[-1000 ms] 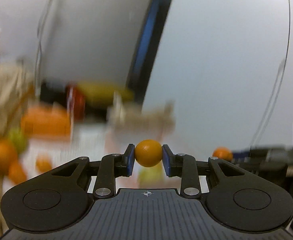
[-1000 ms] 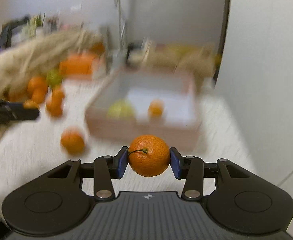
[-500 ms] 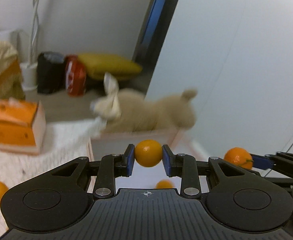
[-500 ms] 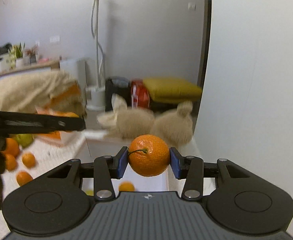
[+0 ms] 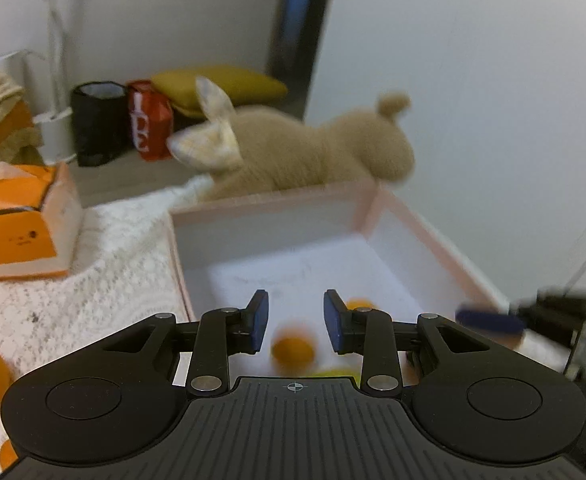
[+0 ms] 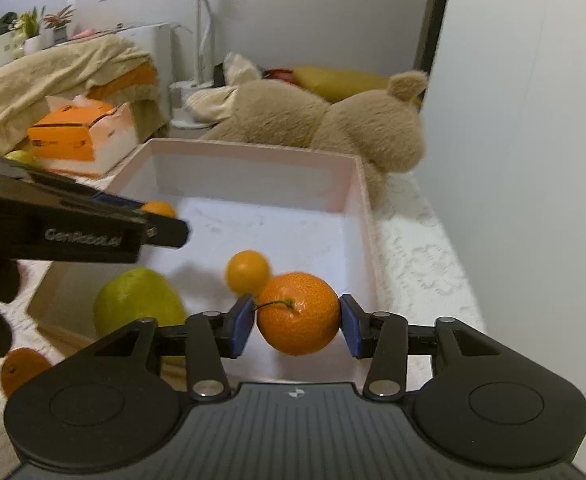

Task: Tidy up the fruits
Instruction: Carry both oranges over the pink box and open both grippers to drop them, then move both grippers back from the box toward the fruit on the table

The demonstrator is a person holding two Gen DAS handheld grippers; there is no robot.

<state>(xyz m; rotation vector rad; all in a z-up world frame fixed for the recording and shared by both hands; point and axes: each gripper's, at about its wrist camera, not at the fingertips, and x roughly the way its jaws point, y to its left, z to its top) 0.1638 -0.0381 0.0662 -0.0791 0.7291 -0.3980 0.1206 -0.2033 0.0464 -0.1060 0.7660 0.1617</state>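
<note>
Left wrist view: left tongs (image 5: pixel 295 320) parted, empty; half second ago gripped small orange (image 5: pixel 293 354), now blurred, free below pads, lower centre, over box (image 5: pixel 433 236) floor. One fruit delivered. Box walls left and far; plush toy (image 5: pixel 313 160) behind far rim.

Right wrist view: right tongs (image 6: pixel 295 326) clamp mandarin (image 6: pixel 299 314) as before, now over box (image 6: pixel 253 156) interior, lower centre. Green fruit (image 6: pixel 137 308) lower left, left tongs (image 6: pixel 161 228) mid-left; open floor centre. Release looks next.

A small orange (image 6: pixel 248 273) is lying in the box (image 6: pixel 355 184) just ahead of the right fingers (image 6: pixel 240 324), a pear (image 6: pixel 137 306) sitting to their left.
</note>
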